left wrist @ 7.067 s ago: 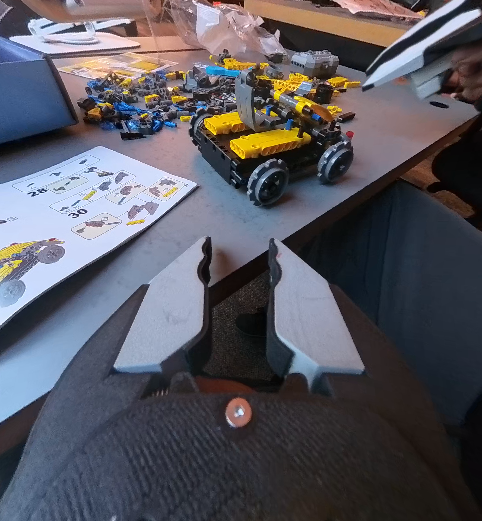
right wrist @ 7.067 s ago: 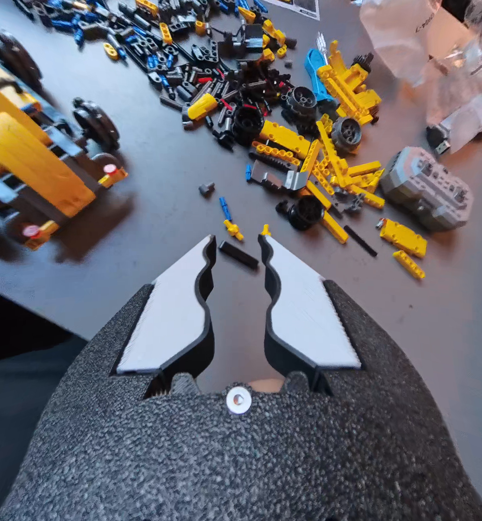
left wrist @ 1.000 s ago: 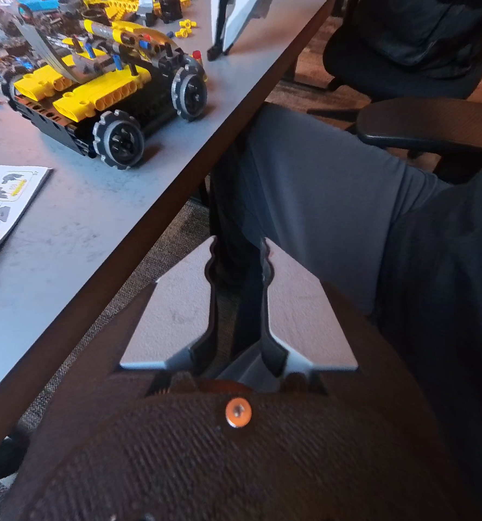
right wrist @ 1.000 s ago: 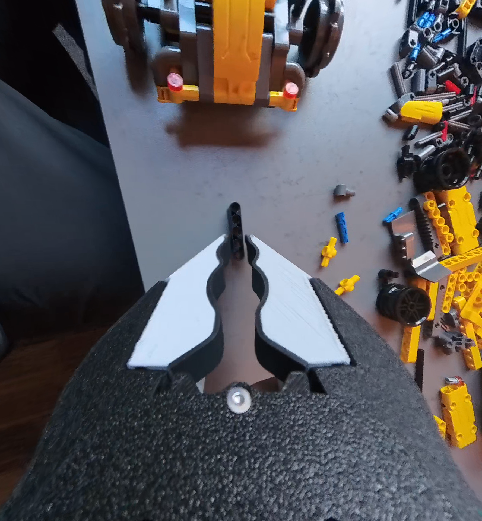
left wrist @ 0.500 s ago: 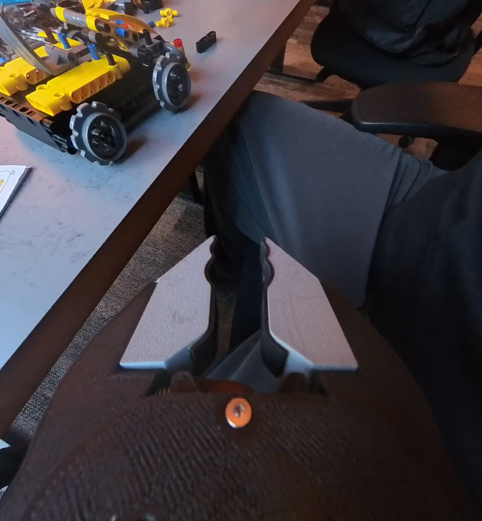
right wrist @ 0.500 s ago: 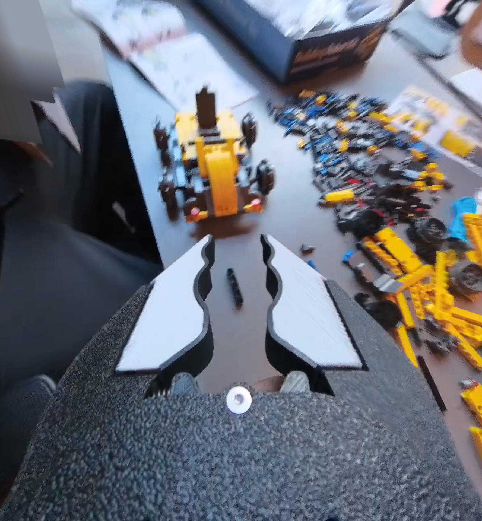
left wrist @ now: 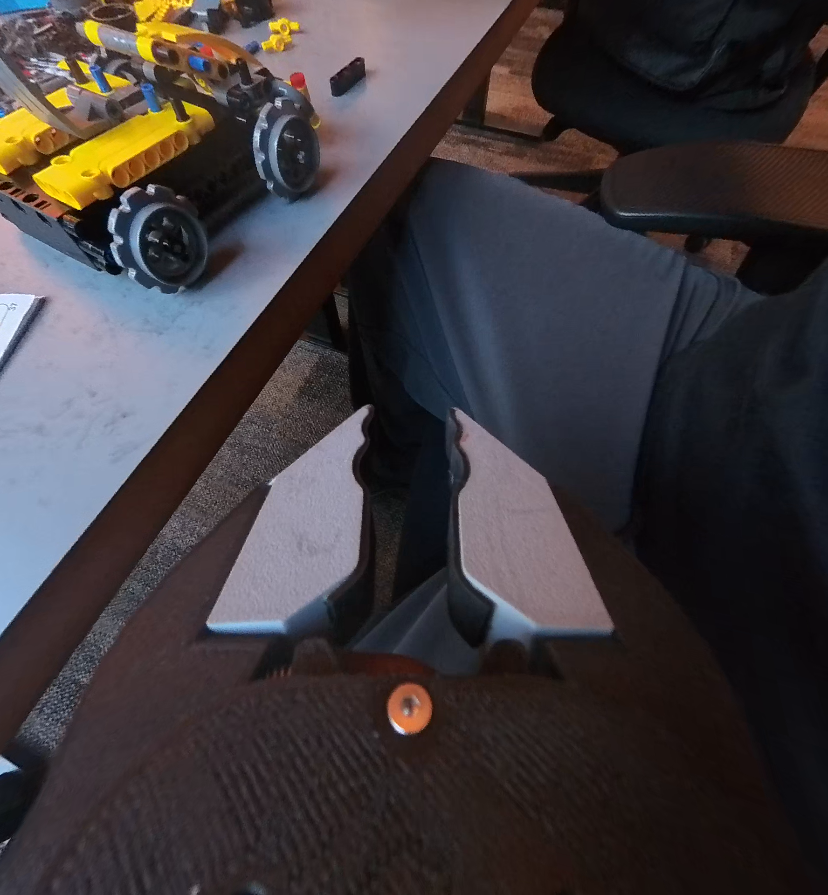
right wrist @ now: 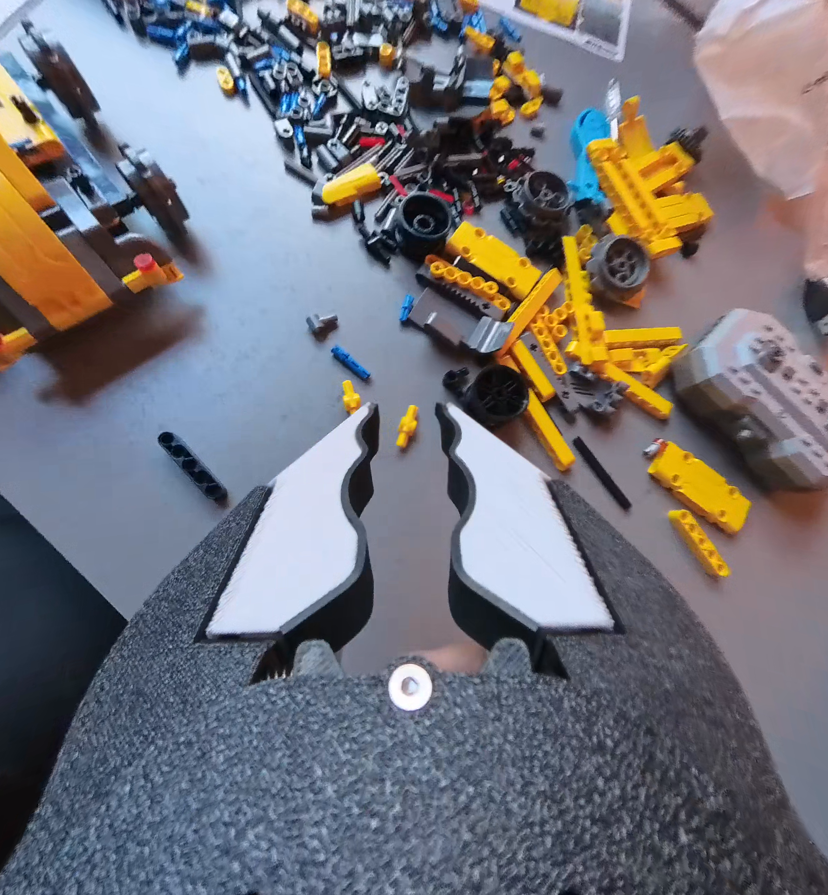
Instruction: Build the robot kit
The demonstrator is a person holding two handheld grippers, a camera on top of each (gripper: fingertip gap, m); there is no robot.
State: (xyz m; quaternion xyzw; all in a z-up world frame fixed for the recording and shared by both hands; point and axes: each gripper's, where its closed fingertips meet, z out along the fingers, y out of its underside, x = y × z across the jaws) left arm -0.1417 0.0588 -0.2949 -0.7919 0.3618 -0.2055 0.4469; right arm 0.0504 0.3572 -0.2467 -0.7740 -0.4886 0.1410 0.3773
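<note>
Since a second ago the right tongs (right wrist: 407, 414) have let go of the short black beam (right wrist: 191, 466), which now lies flat on the desk (right wrist: 257, 271) near its near edge, just left of the tongs; they have swung right over the loose parts and stand partly open with nothing in them. At the far left sits the yellow and black vehicle (right wrist: 39, 232), its red studs toward the beam but well apart from it. That beam looks light, stiff and smooth, a small plastic bar with a row of holes; I judge it best gripped across its narrow sides near the middle, since it could skid on the desk. Right of it, a small yellow connector (right wrist: 406, 425) lies between the tong tips, with another yellow connector (right wrist: 350, 394) and a blue pin (right wrist: 350, 362) just beyond. Farther right spreads the heap of yellow beams (right wrist: 596, 300) and black wheels, then a grey motor block (right wrist: 765, 397) at the right edge. The left tongs (left wrist: 409, 421) hang off the desk edge over a person's lap, slightly parted and empty.
</note>
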